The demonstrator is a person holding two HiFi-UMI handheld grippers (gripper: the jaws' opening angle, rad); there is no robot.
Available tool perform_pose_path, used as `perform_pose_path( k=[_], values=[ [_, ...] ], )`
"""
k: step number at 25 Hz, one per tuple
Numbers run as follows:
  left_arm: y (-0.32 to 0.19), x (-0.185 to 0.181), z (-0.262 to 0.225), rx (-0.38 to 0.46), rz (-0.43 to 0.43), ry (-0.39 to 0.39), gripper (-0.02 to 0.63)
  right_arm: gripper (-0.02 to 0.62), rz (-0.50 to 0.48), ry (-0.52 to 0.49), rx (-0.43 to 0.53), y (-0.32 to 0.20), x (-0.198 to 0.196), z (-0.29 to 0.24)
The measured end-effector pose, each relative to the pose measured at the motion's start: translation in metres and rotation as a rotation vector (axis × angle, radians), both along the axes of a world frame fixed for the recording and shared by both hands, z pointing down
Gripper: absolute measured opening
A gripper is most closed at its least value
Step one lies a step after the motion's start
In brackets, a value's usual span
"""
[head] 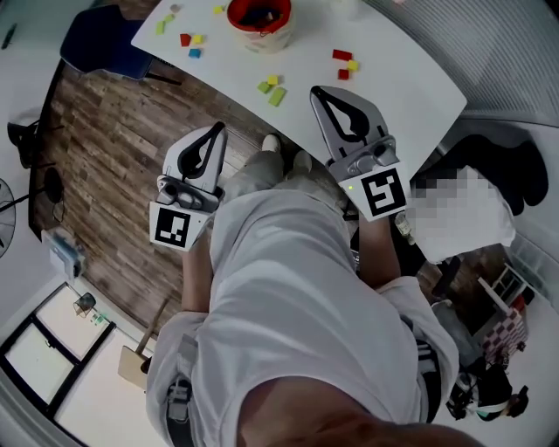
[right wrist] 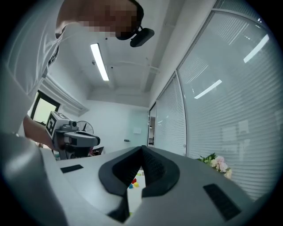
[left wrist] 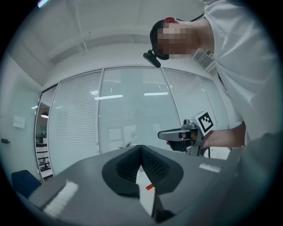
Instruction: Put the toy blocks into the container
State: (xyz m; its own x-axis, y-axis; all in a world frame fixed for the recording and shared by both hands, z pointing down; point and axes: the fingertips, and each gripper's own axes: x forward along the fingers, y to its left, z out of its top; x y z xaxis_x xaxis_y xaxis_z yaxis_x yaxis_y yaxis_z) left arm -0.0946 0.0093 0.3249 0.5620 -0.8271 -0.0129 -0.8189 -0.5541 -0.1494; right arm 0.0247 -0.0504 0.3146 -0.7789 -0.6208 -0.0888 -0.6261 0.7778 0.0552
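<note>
Left tongs [head: 215,131] and right tongs [head: 318,91] hang clenched (both empty). Small coloured toy blocks [head: 277,96] litter the white counter [head: 402,80] around a red round container [head: 235,17].

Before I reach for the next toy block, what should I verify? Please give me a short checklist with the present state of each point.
1. Left claw empty: ok, shut on nothing.
2. Right claw empty: ok, shut on nothing.
3. Claws open for a grasp: not ok, both are shut.
4. Blocks free to pick: ok, green and yellow blocks lie loose near the table edge.
5. Red container upright with open top: ok.
6. Room left inside the container: cannot tell.
</note>
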Motion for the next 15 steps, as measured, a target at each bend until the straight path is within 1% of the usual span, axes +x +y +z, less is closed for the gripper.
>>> perform_pose_path(
  k=[3, 8, 11, 15],
  values=[
    [0.017, -0.001, 0.003, 0.0, 0.003, -0.013, -0.005, 0.002, 0.017, -0.021, -0.022, 0.017, 0.006, 0.003],
    [0.044, -0.006, 0.0, 0.016, 0.041, 0.014, -0.005, 0.002, 0.033, -0.01, -0.016, 0.049, -0.002, -0.003],
    [0.068, -0.019, -0.002, 0.034, 0.063, 0.012, -0.005, 0.002, 0.03, 0.009, -0.008, 0.072, -0.023, -0.007],
    [0.105, -0.058, -0.009, 0.054, 0.06, 0.008, -0.005, 0.002, 0.01, 0.021, 0.017, 0.106, -0.068, -0.017]
  ],
)
